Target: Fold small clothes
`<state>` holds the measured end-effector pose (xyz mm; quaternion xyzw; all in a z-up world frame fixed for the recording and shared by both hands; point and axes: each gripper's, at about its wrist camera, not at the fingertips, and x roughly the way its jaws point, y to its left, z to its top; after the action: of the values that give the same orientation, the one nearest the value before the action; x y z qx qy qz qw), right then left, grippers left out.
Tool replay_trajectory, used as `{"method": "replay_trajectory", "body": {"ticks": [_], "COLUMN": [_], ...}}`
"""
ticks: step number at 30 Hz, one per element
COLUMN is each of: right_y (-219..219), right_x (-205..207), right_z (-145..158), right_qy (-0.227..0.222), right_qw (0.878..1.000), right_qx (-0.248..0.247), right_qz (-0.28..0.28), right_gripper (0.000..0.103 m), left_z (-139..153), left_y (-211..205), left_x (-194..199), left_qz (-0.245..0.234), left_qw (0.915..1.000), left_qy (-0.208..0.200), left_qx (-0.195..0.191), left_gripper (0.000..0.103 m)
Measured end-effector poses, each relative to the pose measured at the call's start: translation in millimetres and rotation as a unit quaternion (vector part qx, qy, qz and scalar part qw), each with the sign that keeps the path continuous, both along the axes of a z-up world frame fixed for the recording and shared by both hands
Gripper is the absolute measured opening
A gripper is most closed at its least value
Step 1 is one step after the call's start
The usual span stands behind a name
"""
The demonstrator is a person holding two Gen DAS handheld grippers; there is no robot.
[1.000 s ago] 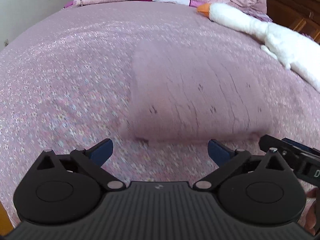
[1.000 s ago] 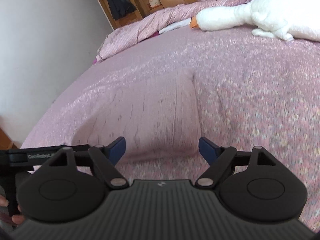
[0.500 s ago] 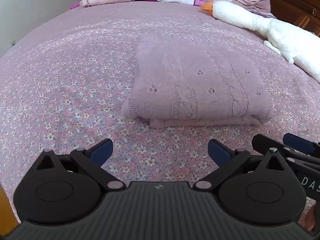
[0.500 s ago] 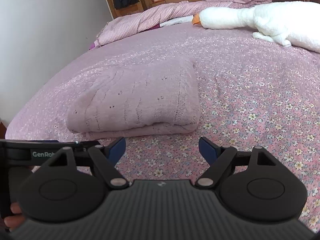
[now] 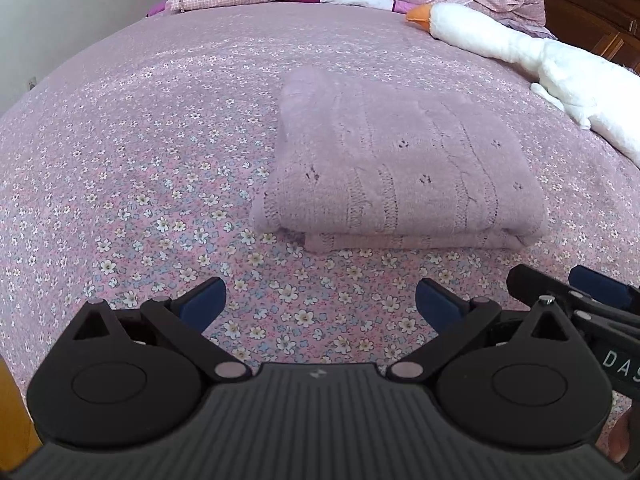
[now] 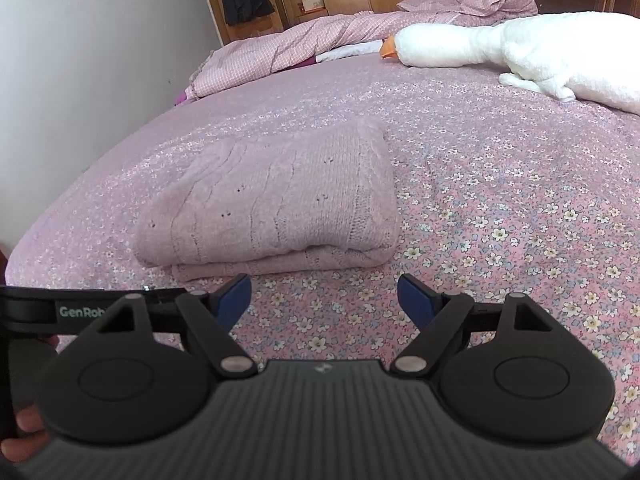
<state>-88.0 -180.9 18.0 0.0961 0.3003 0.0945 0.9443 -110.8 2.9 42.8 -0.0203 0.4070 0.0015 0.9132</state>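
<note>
Neatly folded, a pink knitted sweater point(image 5: 400, 176) lies mid-frame on a floral-covered bed point(image 5: 140, 160), a white plush goose point(image 5: 540, 64) at upper right. Low in frame, the left claw point(image 5: 320, 304) and right claw point(image 6: 324, 300) gape wide, empty, short of the sweater.

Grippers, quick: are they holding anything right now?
Left gripper: open, holding nothing.
Right gripper: open, holding nothing.
The folded pink sweater lies free on the bed.

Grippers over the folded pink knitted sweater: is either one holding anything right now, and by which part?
Nothing is held. The left gripper and right gripper are both open, short of the folded pink knitted sweater on the floral bedspread.
</note>
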Motion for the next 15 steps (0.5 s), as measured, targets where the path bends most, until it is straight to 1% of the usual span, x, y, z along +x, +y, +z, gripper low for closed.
{"method": "replay_trajectory", "body": {"ticks": [15], "right_y": [1.8], "right_x": [-0.1], "right_z": [2.3], "right_qy": [-0.003], "right_qw": [1.0], "right_qx": [-0.003], "right_qz": [0.002], "right_gripper": [0.082], "left_z": [1.7], "left_y": [0.4], "left_x": [-0.2], "left_qz": [-0.001], "left_qw": [1.0], "left_qy": [-0.002], "left_qx": [0.003], "left_gripper": [0.103]}}
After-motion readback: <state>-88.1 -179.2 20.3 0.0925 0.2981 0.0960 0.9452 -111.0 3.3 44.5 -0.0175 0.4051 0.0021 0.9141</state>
